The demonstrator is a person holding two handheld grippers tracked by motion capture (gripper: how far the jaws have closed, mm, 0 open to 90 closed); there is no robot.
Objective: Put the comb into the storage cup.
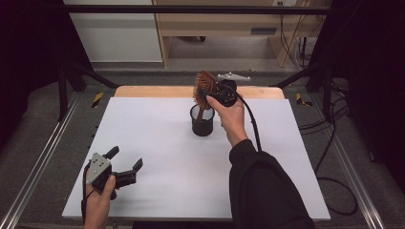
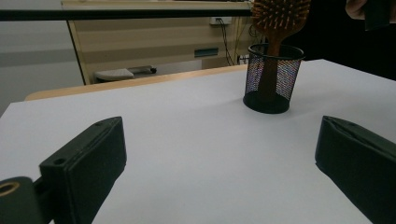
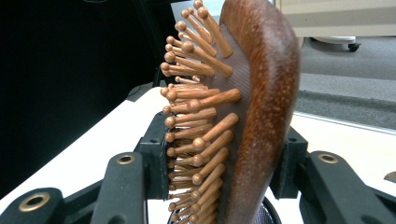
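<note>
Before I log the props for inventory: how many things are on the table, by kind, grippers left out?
Hairbrush: 1
Mesh cup: 1
Total: 2

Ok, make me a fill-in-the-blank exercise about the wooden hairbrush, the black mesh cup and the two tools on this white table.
1. The right tool is shut on the head of the brown wooden ____.
2. The brush's handle stands inside the black mesh ____.
3. The left tool has its jaws ____, with nothing between them.
4. The cup stands on the ____ tabletop.

Missing words: hairbrush; cup; open; white
</note>
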